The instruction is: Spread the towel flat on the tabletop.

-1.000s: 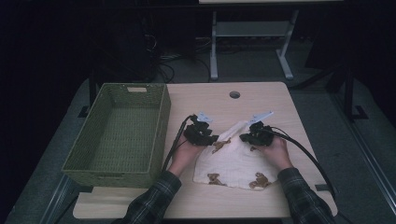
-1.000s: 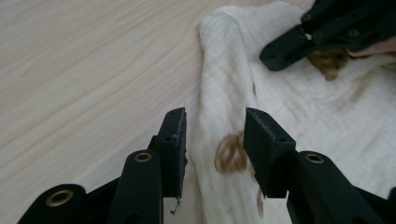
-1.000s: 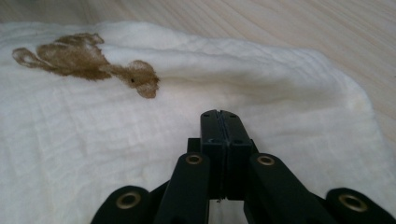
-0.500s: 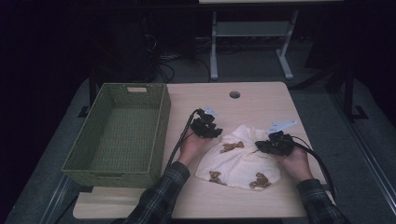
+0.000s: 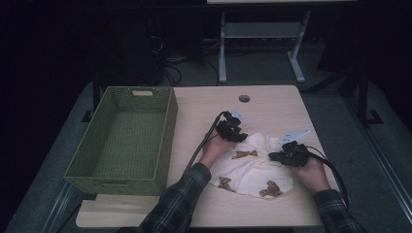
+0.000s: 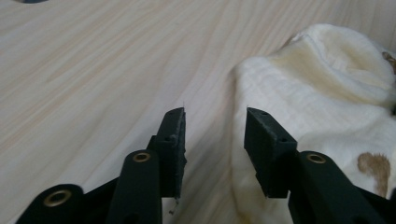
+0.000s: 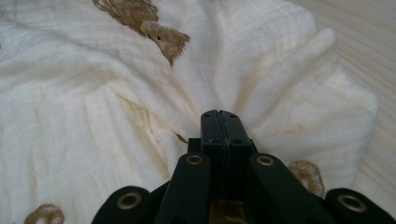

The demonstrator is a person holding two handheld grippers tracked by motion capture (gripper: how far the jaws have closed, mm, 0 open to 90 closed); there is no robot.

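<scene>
Cream muslin cloth [image 5: 250,167] w/ brown bear prints lies bunched on the wooden table [image 5: 272,109], at about 4 o'clock from the green wicker basket [image 5: 124,138]; likely the job is gathering or folding it. Right gripper [image 7: 219,114] has its jaws pressed together on a pinch of fabric, folds radiating from the bite; left gripper [image 6: 212,126] stands parted a moderate gap w/ nothing between, one jaw over bare wood, the other just at the cloth's edge at its 3 o'clock. To do it well, I'd judge: slide the left gripper sideways so both jaws straddle the hem, bite deep enough to catch all layers, lift both ends evenly; a shallow nip may slip. In the high view the left hand [image 5: 214,145] reaches toward 12 at the cloth's far corner; right hand [image 5: 311,167] sits at the cloth's 3 o'clock side, gripper aimed toward 9.
</scene>
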